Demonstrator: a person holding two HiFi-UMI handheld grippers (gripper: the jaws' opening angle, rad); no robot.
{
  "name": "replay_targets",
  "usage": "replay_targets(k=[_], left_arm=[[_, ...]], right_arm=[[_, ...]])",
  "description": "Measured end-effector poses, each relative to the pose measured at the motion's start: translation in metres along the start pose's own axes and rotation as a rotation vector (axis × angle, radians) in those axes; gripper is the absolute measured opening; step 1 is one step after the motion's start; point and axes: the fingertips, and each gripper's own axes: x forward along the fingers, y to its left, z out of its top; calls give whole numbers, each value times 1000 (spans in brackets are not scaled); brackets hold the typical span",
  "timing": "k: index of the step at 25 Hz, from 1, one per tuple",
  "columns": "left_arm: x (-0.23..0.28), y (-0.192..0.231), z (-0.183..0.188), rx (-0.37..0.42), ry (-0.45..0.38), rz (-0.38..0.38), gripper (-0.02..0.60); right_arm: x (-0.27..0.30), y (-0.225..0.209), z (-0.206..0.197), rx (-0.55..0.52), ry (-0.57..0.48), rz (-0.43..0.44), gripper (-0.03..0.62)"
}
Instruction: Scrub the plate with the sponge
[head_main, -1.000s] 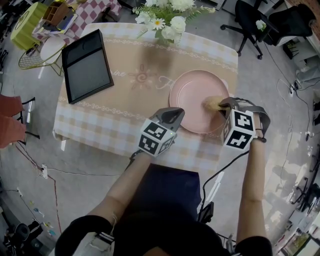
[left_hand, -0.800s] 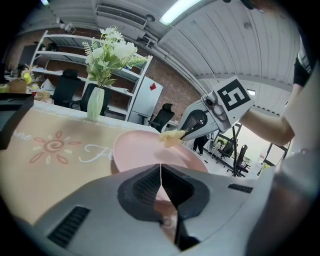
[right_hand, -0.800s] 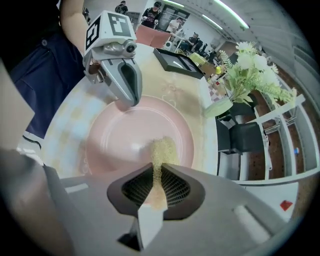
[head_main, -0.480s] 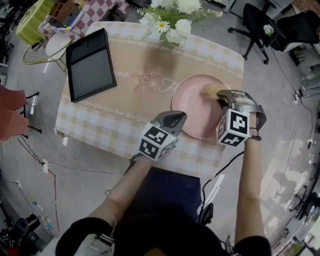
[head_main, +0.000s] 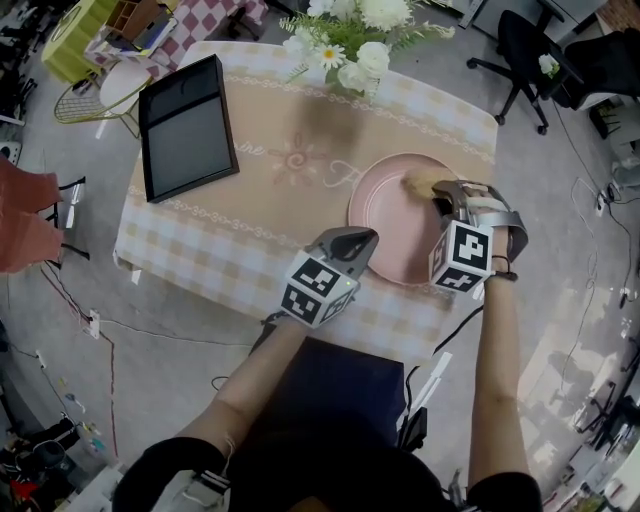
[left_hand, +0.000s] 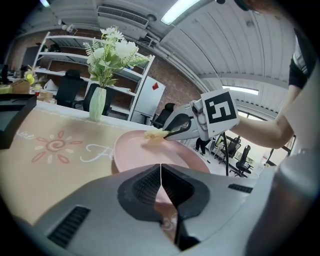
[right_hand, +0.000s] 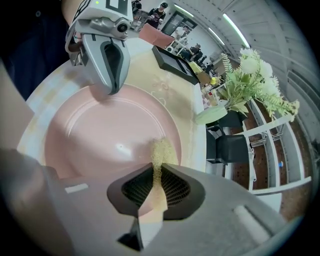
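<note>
Right gripper (head_main: 441, 196) clamped sponge (head_main: 420, 183) against plate (head_main: 390, 225) far side. Left gripper (head_main: 360, 243) jaws were together, empty, tip at plate near rim. Risk: scrub pressure could slide unpinned plate; thin sponge could pull free.

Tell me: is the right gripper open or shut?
Shut: the right gripper has its jaws pinched on the yellow sponge, which touches the pink plate.

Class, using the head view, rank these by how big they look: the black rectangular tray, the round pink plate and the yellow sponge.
Largest, too alike to rank: round pink plate and black rectangular tray.
Smallest: yellow sponge, clearly.
</note>
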Motion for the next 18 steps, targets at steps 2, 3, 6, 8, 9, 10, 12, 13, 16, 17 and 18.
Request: replay_targets(k=[2,3,6,8,9,10,12,13,16,17,18], left_arm=[[0,-1,-1,2,3,1,12],[0,-1,-1,2,4,1,12],[1,-1,0,4,3,2,12],[1,-1,0,3,3,2,12],[1,-1,0,3,3,1,12],[1,-1,0,3,4,1,12],[1,-1,-1,4,4,1,12],[0,-1,0,5,3,1,12],[0,-1,0,5,4,2,12],[1,-1,0,6,4,2,12],[1,-1,0,6,3,1,12]], right_arm=[[4,-2,-1,1,-1,-13,44],[6,-3,-2,4,-2,-15,44],[11,-2,-6,15,0,-7,44],[14,0,-8,17,5,-2,44],[16,2,-10,18,8,1,44],[17,4,-11,22,10,4,44],[18,7,-13,36,8,7,44],[19,8,-14,45,6,8,44],[18,9,-16,56,7,10,44],[18,10,-16,58,7,11,44],[18,10,-17,63,8,12,44]])
